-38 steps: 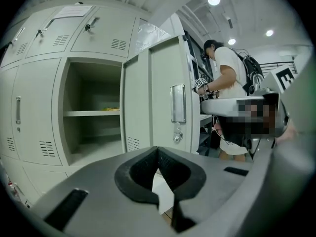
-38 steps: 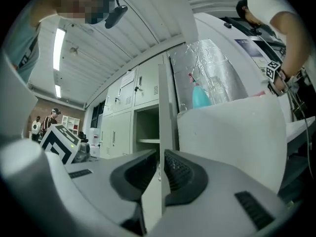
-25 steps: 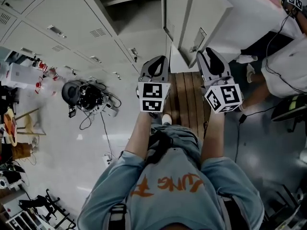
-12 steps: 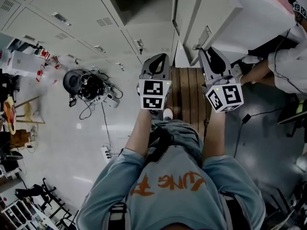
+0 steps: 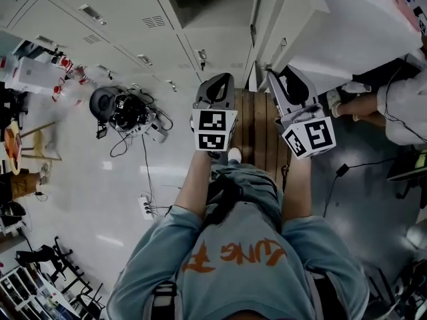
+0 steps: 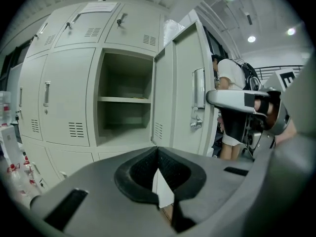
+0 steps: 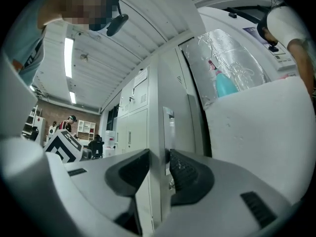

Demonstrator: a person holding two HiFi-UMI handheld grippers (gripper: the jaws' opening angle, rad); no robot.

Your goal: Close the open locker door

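A bank of pale grey lockers point(image 5: 127, 19) fills the top of the head view. One compartment point(image 6: 123, 100) stands open, with a shelf inside. Its door point(image 6: 180, 93) swings out to the right, and the door point(image 5: 267, 39) bears a metal handle point(image 6: 198, 90). My left gripper point(image 5: 215, 92) is held in front of the open compartment, and this left gripper point(image 6: 158, 149) is shut with nothing in it. My right gripper point(image 5: 287, 89) is at the door's outer face. The jaws of the right gripper point(image 7: 159, 167) are opening, with the door's edge and the handle point(image 7: 169, 127) seen between them, untouched.
Cables and a dark round device point(image 5: 123, 115) lie on the floor to the left, with a power strip point(image 5: 145, 207) nearer me. A wooden board point(image 5: 257, 125) lies under the grippers. Another person point(image 5: 400, 105) stands at the right beside a white covered unit point(image 5: 360, 25).
The head view has drifted, so the lockers and the door sit further right and higher. Both grippers stay out ahead. The right one now leans in closer to the door.
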